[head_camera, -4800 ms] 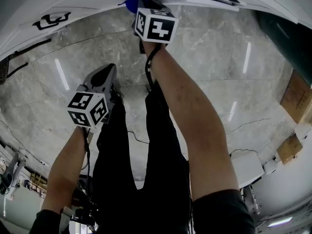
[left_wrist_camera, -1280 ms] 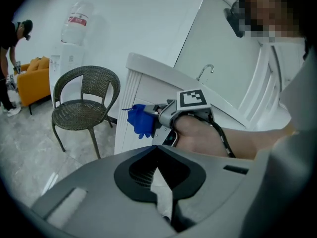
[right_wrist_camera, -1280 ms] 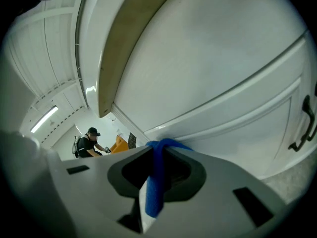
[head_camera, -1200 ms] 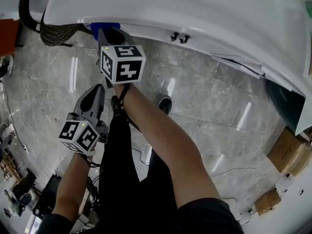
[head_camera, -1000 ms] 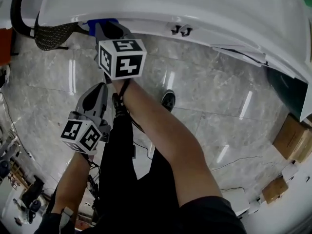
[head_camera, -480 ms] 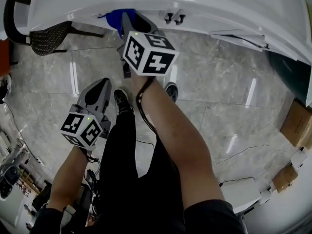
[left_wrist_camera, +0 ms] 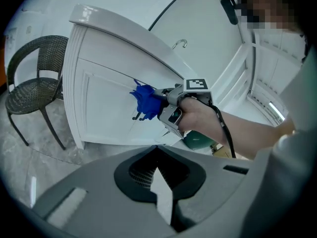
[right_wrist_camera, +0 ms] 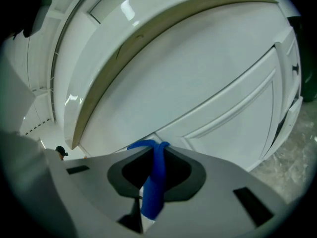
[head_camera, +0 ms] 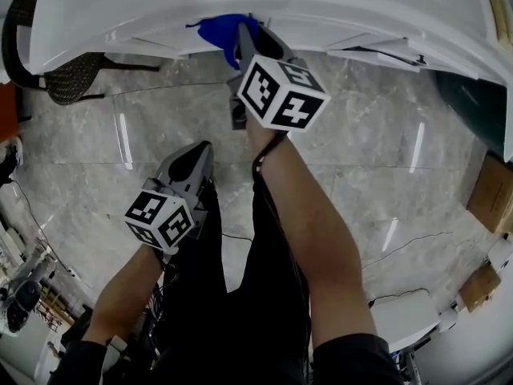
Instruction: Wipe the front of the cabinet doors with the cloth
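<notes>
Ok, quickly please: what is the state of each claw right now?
Left claw: closed, holding nothing.
Right claw: closed, holding the blue cloth.

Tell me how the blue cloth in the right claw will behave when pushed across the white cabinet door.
Probably floppy: the bunched blue cloth folds and bulges beyond the right claw, so it should crumple and conform rather than stay flat. Likely very light, since a pinched strip holds it. On the glossy white panelled cabinet door, it should glide easily.
</notes>
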### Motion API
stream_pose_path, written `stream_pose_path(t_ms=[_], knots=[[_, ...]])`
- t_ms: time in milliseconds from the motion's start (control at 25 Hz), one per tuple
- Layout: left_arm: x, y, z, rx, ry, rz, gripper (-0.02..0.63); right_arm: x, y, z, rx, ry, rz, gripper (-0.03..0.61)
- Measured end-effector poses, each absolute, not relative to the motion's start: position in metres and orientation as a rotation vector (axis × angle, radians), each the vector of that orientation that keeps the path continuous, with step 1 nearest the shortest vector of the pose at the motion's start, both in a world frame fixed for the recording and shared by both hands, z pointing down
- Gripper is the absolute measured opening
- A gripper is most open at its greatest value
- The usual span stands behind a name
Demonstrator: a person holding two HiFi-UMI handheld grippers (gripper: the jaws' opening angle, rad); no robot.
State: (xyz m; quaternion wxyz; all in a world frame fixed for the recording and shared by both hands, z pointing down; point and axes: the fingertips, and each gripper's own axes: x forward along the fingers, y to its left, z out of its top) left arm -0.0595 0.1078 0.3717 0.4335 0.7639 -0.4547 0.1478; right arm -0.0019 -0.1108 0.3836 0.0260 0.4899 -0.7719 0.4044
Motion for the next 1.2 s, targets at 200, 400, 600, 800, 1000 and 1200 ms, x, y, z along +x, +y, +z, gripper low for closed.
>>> stream_pose_path(t_ms=[200,400,600,800,1000,1200], knots=[[-0.081,0.105,0.371,1.911,-1.157,0.367,-0.002,-0.002,-0.098,0.382,1.572,-2.389,1.238,0.057],[-0.135,0.107,0.360,1.904,-1.206,0.360,-0.002,-0.085,-0.071,0.386,1.426,-2.429,1.203,0.057],[-0.203,0.119,0.354,1.869,-1.265,0.334,-0.002,-0.195,-0.056,0.408,1.267,-2.425,1.225,0.057],[-0.249,0.134,0.356,1.832,-1.306,0.334,-0.002,-0.264,-0.057,0.433,1.199,-2.398,1.223,0.057],[-0.263,0.132,0.360,1.821,-1.326,0.312,-0.001,-0.252,-0.076,0.445,1.248,-2.359,1.180,0.057],[-0.237,0.117,0.370,1.820,-1.321,0.306,-0.002,-0.192,-0.093,0.453,1.327,-2.316,1.191,0.057]])
